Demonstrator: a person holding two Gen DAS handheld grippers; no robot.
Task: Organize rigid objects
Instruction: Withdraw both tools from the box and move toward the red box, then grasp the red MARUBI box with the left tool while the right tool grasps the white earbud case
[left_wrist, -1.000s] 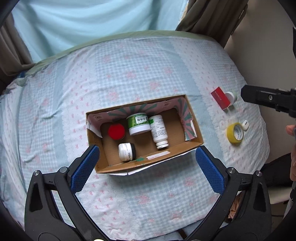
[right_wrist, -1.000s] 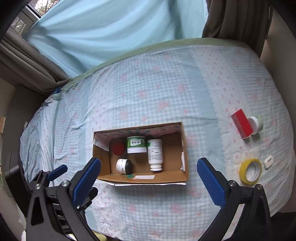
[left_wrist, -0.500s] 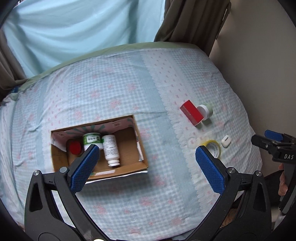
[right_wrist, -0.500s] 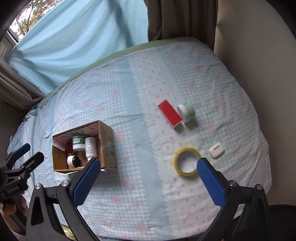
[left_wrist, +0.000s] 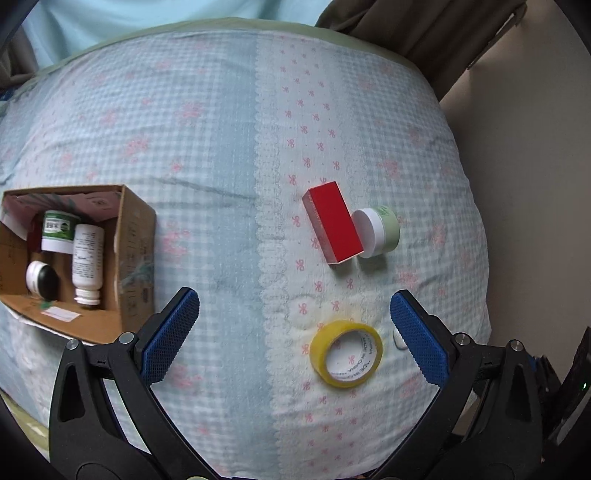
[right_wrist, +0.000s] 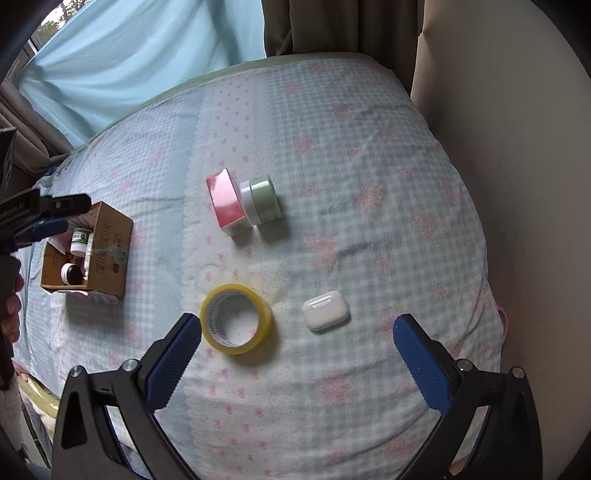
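A cardboard box (left_wrist: 135, 236) on the bed holds several bottles and jars, among them a white bottle (left_wrist: 88, 258); it also shows in the right wrist view (right_wrist: 110, 243). To its right lie a red box (left_wrist: 332, 227) (right_wrist: 225, 205), a green-and-white jar (left_wrist: 378, 230) (right_wrist: 260, 199), a yellow tape roll (left_wrist: 347, 354) (right_wrist: 236, 319) and a white earbud case (right_wrist: 326, 310). My left gripper (left_wrist: 295, 332) is open and empty above the tape roll. My right gripper (right_wrist: 297, 354) is open and empty, with the tape roll and the case just beyond its fingertips.
The bed has a blue checked cover with pink bows (left_wrist: 207, 122). A beige wall (right_wrist: 498, 129) runs along its right side and curtains (right_wrist: 147, 48) hang behind. The left gripper's side (right_wrist: 40, 210) shows at the left of the right wrist view.
Both grippers have swung right, away from the box and toward the loose items. The tape roll and earbud case now sit close in front of them. Both jaws stayed open.
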